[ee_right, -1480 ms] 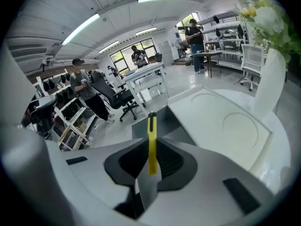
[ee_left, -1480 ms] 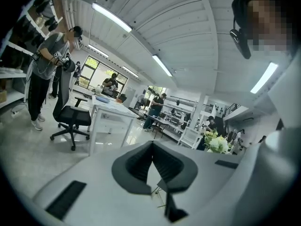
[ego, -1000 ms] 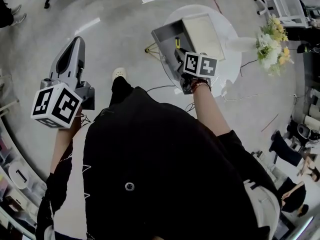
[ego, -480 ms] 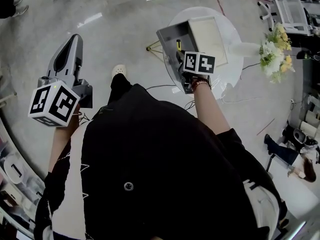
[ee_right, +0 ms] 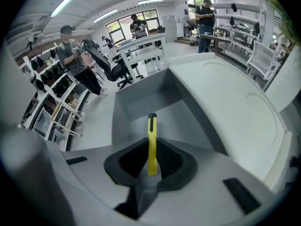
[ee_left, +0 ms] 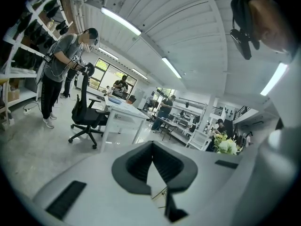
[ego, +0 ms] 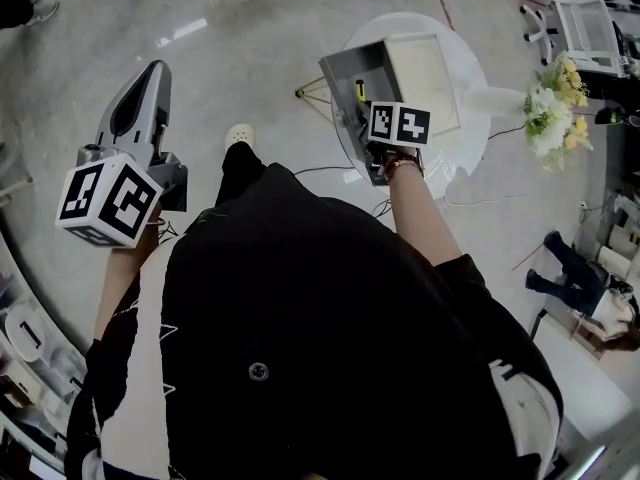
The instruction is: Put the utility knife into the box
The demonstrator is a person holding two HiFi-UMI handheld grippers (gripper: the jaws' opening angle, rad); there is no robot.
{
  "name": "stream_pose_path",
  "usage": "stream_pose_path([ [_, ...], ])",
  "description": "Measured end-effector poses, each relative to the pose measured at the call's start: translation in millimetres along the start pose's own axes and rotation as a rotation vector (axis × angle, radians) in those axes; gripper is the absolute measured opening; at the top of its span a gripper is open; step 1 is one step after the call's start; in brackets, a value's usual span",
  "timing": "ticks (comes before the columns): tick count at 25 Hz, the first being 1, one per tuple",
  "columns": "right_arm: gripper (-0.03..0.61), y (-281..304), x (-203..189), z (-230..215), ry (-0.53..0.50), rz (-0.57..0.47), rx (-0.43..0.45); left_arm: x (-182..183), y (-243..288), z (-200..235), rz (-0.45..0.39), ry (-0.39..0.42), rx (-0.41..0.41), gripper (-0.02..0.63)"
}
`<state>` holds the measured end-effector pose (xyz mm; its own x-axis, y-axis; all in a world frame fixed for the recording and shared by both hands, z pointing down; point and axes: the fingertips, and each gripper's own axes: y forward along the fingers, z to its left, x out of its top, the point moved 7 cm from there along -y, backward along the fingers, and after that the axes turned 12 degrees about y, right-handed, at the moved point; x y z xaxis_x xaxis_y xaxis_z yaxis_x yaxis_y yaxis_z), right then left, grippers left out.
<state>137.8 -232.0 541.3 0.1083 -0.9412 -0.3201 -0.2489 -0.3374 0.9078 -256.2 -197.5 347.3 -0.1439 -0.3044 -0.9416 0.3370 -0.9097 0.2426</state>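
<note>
- Fingers (ee_left: 134, 164) of the left gripper (ee_left: 152, 145): pressed together at the tips, nothing between them. Held out over the floor, well to the left of the bench and apart from the work.
- Fingers (ee_right: 127, 162) of the right gripper (ee_right: 151, 160): closed on the yellow utility knife (ee_right: 151, 140), clamping it by its rear end.
- Utility knife: sticks straight forward out of that grip, black tip leading, over the open inside of the grey box (ee_right: 141, 102). Seems to hang above the box floor rather than lie on it, though contact cannot be ruled out from these views.
- Box: stands on the round white bench (ego: 468, 140), with its lid (ego: 425, 78) laid open to the right. In the head view the knife sits nearer the box's left part, away from the lid.
- Step in hand, by judgement: lowering the knife into the box and letting go.
- To do it well:
  - Keep the grip firm until the knife is low, inside the walls.
  - Tilt the tip down so the length lies along the box floor rather than across a wall.
  - Open the right fingers only once the knife rests or hovers just above the bottom, then draw straight back without catching the near wall.
  - Leave the left gripper where it is; no need for it seen.
</note>
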Motion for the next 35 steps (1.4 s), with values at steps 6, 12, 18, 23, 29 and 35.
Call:
stream_pose_path([
  [6,0.057,2,-1,0,0.001,0.005,-0.007,-2,0,1,0.007,-0.002,-0.004,0.011],
  [12,0.057,3,-2,1,-0.013,0.010,-0.015,-5,-1,1,0.012,-0.010,-0.003,0.011],
  [18,0.057,3,-1,-1,-0.001,0.010,-0.030,-6,-3,1,0.012,-0.009,0.004,0.011],
  [23,0.058,4,-1,-2,0.001,0.008,-0.036,-6,-3,0,0.010,-0.009,0.006,0.011],
  [29,0.058,5,0,-3,-0.003,-0.009,-0.042,-9,-7,-4,0.013,-0.009,0.014,0.011],
  [35,0.066,4,0,-2,0.017,-0.025,-0.027,-8,-13,-7,0.011,-0.005,0.026,0.011],
])
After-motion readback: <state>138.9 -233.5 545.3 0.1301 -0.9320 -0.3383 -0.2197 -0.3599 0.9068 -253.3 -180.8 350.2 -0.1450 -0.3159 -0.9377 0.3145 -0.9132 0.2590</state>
